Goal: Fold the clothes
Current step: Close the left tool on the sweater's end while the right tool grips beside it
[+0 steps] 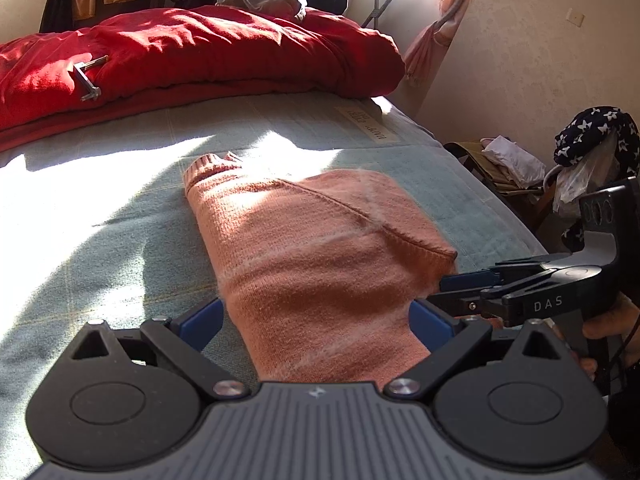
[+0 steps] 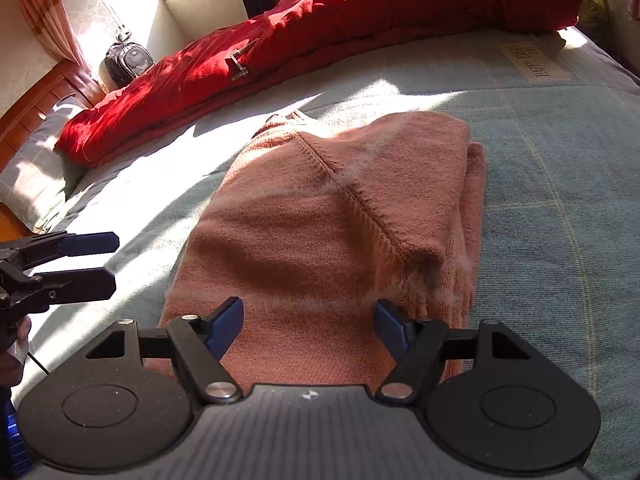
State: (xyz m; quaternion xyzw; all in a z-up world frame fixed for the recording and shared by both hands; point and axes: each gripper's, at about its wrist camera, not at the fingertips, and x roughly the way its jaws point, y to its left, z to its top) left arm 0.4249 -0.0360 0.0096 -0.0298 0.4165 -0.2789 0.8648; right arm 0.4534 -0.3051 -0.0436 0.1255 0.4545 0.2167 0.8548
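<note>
Folded pink sweater [image 2: 320, 220] on bed [image 2: 560, 200], between parted right fingers [image 2: 224, 324].

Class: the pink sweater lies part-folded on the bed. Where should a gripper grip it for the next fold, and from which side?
Probably the near edge of the pink sweater, approached from the near side: that end lies flat facing both open grippers.

Two hand-held grippers, both matt black: left gripper [image 1: 316, 320] and right gripper [image 2: 308, 320]. Each has a grey ribbed body with a small diamond mark, two round black discs beside it, silver screws at the pivots, and angled black arms ending in blue-padded fingers [image 2: 224, 326]. One side arm bears white letters "DAS" [image 1: 548, 304]. A thin black cable [image 2: 38, 362] trails near a hand
</note>
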